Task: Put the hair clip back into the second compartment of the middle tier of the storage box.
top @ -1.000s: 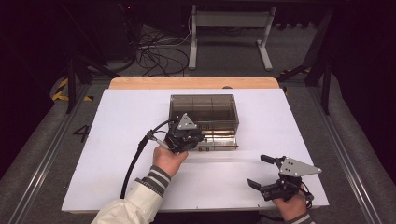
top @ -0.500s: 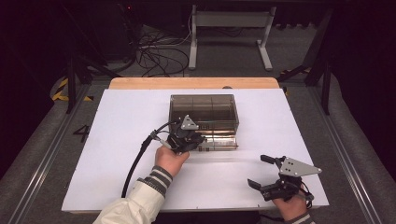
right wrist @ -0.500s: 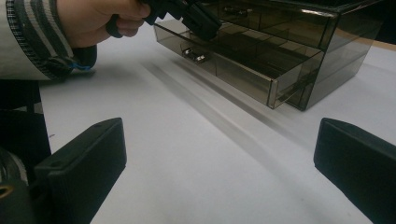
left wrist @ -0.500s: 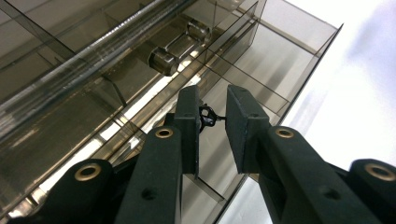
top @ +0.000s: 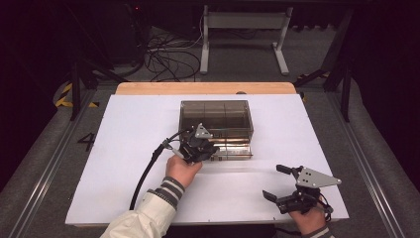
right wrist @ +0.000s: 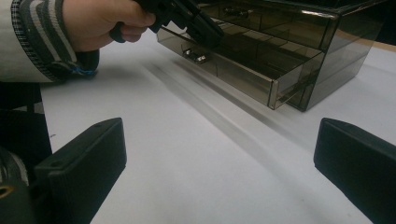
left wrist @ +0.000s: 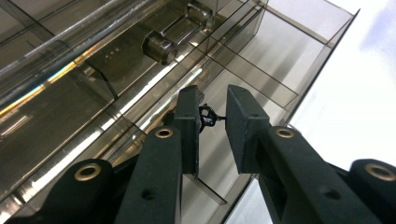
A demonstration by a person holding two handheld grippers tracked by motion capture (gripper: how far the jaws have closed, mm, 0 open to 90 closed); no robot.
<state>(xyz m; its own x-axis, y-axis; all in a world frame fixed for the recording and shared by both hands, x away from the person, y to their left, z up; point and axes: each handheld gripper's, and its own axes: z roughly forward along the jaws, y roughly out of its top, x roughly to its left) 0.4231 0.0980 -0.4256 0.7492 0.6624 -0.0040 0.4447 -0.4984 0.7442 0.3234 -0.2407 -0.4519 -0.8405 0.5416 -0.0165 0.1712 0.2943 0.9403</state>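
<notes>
Left gripper (top: pixel 210 149) pinched tight on something tiny and dark over the half-open drawer (right wrist: pixel 224 70) of the smoky transparent plastic organiser box (top: pixel 216 115) mid-table, presumably for dropping in; right gripper (top: pixel 280 184) parked spread wide, clear.

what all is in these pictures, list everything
drawer box: 1, smoky clear, middle of table
drawer: 1, smoky clear, bottom of box, pulled partly out
small black item: 1, black, between left jaws over the drawer, too small to identify
table top: 1, white
wooden strip: 1, tan, far table edge
cables: several, black, floor behind
stand: 1, grey, floor behind
left gripper: 1, black, at drawer
right gripper: 1, black, jaws wide apart, near right corner
hands: 2, left, right
</notes>
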